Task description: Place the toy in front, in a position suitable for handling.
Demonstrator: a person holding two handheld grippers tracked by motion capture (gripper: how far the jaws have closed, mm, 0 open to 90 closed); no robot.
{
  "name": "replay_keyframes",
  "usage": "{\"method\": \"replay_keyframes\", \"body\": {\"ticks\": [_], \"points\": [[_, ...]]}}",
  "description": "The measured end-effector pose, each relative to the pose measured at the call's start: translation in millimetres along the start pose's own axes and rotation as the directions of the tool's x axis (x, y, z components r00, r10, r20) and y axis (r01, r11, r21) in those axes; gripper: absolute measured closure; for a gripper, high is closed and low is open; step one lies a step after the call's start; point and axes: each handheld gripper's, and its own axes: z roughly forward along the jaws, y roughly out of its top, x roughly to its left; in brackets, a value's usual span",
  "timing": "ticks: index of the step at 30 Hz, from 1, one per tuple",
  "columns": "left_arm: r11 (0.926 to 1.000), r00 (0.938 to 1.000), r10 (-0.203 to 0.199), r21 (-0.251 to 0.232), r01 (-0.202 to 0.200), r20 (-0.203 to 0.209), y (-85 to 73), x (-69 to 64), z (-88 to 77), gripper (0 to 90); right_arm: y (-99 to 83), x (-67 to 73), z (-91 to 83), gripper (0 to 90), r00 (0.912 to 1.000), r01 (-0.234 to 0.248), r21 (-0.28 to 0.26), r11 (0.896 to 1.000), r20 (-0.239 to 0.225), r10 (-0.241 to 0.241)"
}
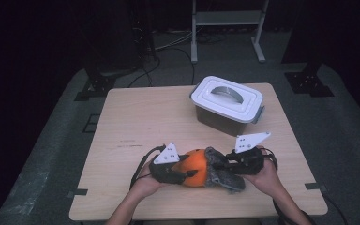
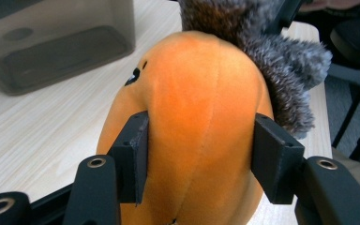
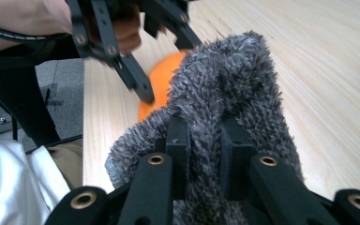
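Observation:
An orange plush toy with a grey furry part lies near the table's front edge. My left gripper comes in from the left and is shut on the orange body, with a pad pressed into each side. In the left gripper view the grey fur sticks out behind and to the right of the body. My right gripper comes from the right and is shut on the grey fur, which bunches between its pads. Beyond the fur, a bit of orange shows.
A dark translucent box with a white handled lid stands at the back right of the wooden table; it shows up close in the left gripper view. A white metal frame stands on the floor behind the table.

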Motion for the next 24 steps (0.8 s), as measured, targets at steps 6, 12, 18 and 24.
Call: {"method": "replay_keyframes", "body": {"ticks": [6, 12, 18, 24], "points": [[0.9977, 0.9978, 0.061, 0.032, -0.060, -0.026, 4.8, -5.7, -0.8, 44.2, -1.1, -1.1, -3.9, 76.2, 0.9999, -0.010, -0.002, 1.000, 0.011, 0.010], [0.9932, 0.9930, 0.106, 0.054, -0.104, -0.051, 8.4, -13.5, 0.4, 44.7, 4.7, 5.4, 0.1, 76.1, 0.9998, 0.018, -0.002, 1.000, -0.005, -0.018], [0.9934, 0.9938, 0.102, 0.057, -0.099, -0.044, 8.1, -12.2, 0.0, 44.9, -2.0, -1.9, 0.7, 75.9, 0.9997, -0.013, 0.024, 1.000, 0.022, 0.012], [0.9826, 0.9853, 0.169, 0.082, -0.166, -0.027, 10.0, -26.0, 10.8, 43.7, 12.5, 12.4, 0.4, 76.0, 0.9992, 0.037, -0.018, 0.999, -0.013, -0.037]]}}
